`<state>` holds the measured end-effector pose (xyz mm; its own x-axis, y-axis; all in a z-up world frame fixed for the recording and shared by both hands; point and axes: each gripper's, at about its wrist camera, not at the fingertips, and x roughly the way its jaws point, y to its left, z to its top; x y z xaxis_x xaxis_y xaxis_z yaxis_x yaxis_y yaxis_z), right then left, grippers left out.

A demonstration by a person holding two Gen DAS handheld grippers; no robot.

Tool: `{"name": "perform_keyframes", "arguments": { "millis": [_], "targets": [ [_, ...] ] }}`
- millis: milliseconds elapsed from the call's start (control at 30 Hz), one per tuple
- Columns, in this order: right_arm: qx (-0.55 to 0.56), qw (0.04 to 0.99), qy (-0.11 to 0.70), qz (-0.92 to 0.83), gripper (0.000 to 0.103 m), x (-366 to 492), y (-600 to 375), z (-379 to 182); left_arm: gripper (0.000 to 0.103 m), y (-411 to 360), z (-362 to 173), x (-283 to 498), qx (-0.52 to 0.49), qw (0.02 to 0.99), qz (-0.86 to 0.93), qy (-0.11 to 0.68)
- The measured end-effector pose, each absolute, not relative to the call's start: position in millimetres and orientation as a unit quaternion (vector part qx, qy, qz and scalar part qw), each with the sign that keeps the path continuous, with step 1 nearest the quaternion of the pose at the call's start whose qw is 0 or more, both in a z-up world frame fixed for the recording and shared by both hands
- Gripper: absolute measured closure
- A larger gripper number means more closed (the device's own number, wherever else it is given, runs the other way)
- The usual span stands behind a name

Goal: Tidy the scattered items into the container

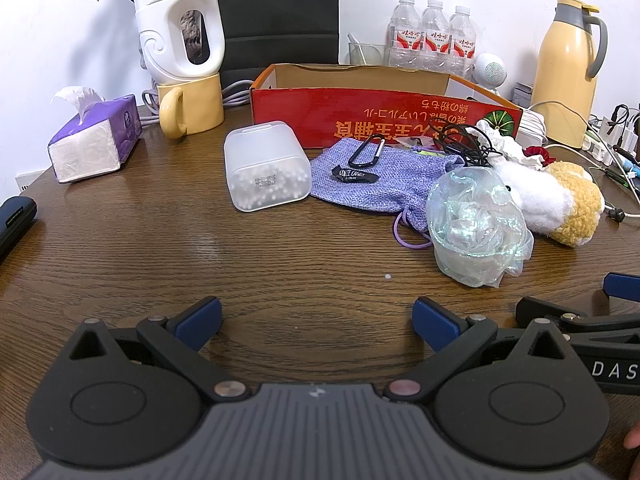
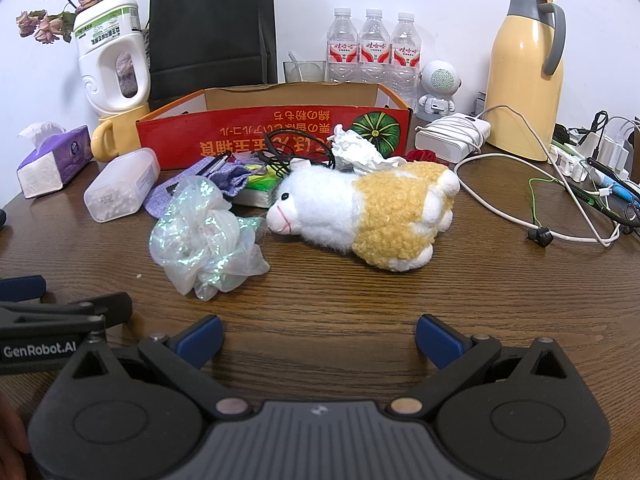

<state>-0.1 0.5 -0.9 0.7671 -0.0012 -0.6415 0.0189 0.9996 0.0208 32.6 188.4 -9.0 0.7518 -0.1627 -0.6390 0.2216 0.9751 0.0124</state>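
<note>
The red cardboard box [image 2: 276, 136] stands open-topped at the back of the wooden table [image 2: 340, 312], its long axis running left to right across both views and its printed long wall facing the grippers, the print upside down; the scattered items lie just in front of that wall. The plush sheep [image 2: 360, 216] lies on its side, long axis left to right, its white head pointing left toward the iridescent scrunchie [image 2: 208, 236], which sits just beside its nose; crumpled white tissue [image 2: 356, 150] and a tangle of black cord [image 2: 288, 152] lie between the sheep and the box. The purple knit pouch [image 1: 368, 178] lies flat with a black carabiner [image 1: 368, 151] on it, and the translucent cotton-swab case [image 1: 266, 170] lies tipped on its side to the pouch's left, its lid end toward the box. The left gripper [image 1: 316, 322] and the right gripper [image 2: 318, 340] both hang over bare wood near the front edge, tilted downward, jaws spread wide and gripping nothing. Behind the box stand a yellow mug [image 1: 192, 108], water bottles [image 2: 374, 52] and a yellow thermos [image 2: 528, 72]; a tissue pack [image 1: 96, 140] sits far left.
</note>
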Motion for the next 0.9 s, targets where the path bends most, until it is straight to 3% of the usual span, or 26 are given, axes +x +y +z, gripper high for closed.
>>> {"name": "perform_keyframes", "arguments": {
  "millis": [900],
  "targets": [
    [0.013, 0.94, 0.341, -0.006, 0.0, 2.1, -1.9, -0.7, 0.0, 189.4, -8.5, 32.8, 0.044, 0.935, -0.103, 0.337]
  ]
}}
